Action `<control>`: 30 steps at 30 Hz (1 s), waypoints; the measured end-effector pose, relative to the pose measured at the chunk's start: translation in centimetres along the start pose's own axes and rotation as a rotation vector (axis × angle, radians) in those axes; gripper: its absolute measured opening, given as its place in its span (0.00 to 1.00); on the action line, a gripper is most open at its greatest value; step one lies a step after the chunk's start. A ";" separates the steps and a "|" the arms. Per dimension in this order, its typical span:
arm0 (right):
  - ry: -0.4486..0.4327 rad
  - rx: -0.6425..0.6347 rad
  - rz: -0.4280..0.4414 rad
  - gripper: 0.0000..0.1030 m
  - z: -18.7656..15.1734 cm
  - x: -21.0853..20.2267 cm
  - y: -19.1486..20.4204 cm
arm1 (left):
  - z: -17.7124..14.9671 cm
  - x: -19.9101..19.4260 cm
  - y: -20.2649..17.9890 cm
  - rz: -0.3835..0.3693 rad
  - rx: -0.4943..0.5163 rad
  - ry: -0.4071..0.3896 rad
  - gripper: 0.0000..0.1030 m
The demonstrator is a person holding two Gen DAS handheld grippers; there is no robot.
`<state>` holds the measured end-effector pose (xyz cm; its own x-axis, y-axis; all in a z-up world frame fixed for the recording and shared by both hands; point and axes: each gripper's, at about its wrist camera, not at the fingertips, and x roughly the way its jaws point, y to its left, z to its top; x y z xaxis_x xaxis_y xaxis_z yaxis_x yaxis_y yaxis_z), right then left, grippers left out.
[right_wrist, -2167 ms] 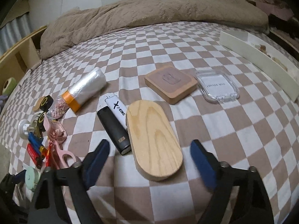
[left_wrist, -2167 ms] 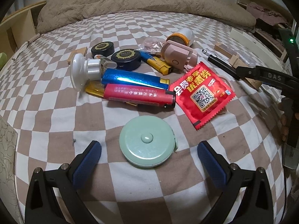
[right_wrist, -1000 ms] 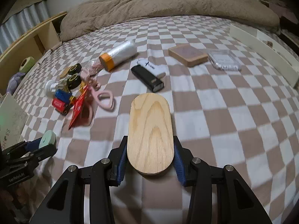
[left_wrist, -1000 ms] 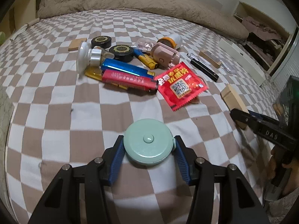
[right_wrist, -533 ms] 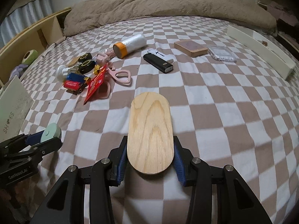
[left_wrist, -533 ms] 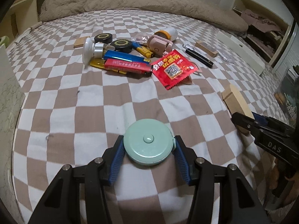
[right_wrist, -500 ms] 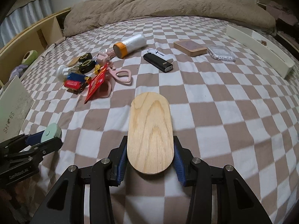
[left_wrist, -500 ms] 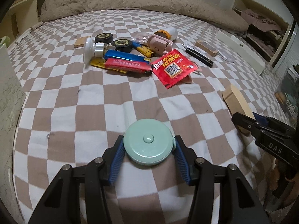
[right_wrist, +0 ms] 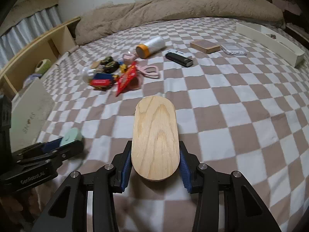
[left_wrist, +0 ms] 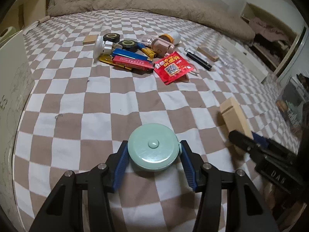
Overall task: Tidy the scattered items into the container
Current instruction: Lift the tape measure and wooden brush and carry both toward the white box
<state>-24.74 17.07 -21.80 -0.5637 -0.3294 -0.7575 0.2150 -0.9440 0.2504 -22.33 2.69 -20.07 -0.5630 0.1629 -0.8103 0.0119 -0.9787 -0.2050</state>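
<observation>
My left gripper (left_wrist: 153,160) is shut on a round mint-green tape measure (left_wrist: 153,147), held above the checkered bed cover; it also shows in the right wrist view (right_wrist: 70,135). My right gripper (right_wrist: 154,164) is shut on an oval wooden block (right_wrist: 155,139), which shows at the right of the left wrist view (left_wrist: 234,118). A pile of scattered items lies farther back: red lighter (left_wrist: 133,62), blue lighter (left_wrist: 128,53), red sachet (left_wrist: 171,67), black tins (left_wrist: 128,43), pink scissors (right_wrist: 149,70). A white container (right_wrist: 31,114) stands at the left.
A plastic roll with an orange cap (right_wrist: 151,47), a black power bank (right_wrist: 178,59), a square wooden coaster (right_wrist: 204,46) and a clear case (right_wrist: 234,51) lie farther back. A long white tray (right_wrist: 270,42) sits at the right. A beige duvet (left_wrist: 135,0) lines the far edge.
Both grippers closed on their items, the left on the tape measure, the right on the wooden block. Both then lifted and drew back from the pile toward the container side.
</observation>
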 end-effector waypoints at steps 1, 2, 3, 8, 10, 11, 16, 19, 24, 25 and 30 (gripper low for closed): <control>-0.004 0.004 0.009 0.43 -0.2 -0.2 0.2 | -0.1 -0.3 0.0 0.005 0.001 -0.009 0.50; -0.007 0.007 0.014 0.43 -0.4 -0.4 0.4 | -0.3 -0.7 0.0 0.010 0.003 -0.018 0.50; -0.008 0.009 0.019 0.43 -0.6 -0.5 0.5 | -0.4 -1.0 0.0 0.015 0.006 -0.025 0.50; -0.014 0.015 0.037 0.43 -1.5 -1.1 1.3 | -1.1 -2.2 -0.3 0.026 0.014 -0.056 0.50; -0.033 0.033 0.055 0.43 -1.6 -1.7 1.3 | -1.3 -2.9 -0.5 0.034 0.025 -0.079 0.50; -0.042 0.041 0.062 0.43 -1.7 -2.0 1.3 | -1.4 -3.3 -0.7 0.031 0.028 -0.091 0.50; -0.094 0.093 0.102 0.43 -2.0 -3.7 1.1 | -1.9 -5.6 -1.0 -0.018 0.015 -0.152 0.50; -0.128 0.111 0.122 0.43 -2.0 -4.8 1.3 | -2.2 -7.2 -1.1 -0.050 0.007 -0.191 0.50; -0.172 0.112 0.154 0.43 -1.9 -6.4 2.4 | -2.2 -10.0 -1.0 -0.076 -0.004 -0.267 0.50; -0.179 0.111 0.157 0.43 -1.9 -6.7 2.6 | -2.1 -10.7 -0.9 -0.085 -0.012 -0.286 0.50; -0.217 0.114 0.196 0.43 -1.9 -8.1 3.7 | -1.8 -12.8 -0.5 -0.092 -0.014 -0.353 0.50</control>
<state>-17.84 16.26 -15.91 -0.6803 -0.4906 -0.5445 0.2522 -0.8542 0.4546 -13.66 1.33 -10.60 -0.8129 0.1946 -0.5490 -0.0419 -0.9596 -0.2782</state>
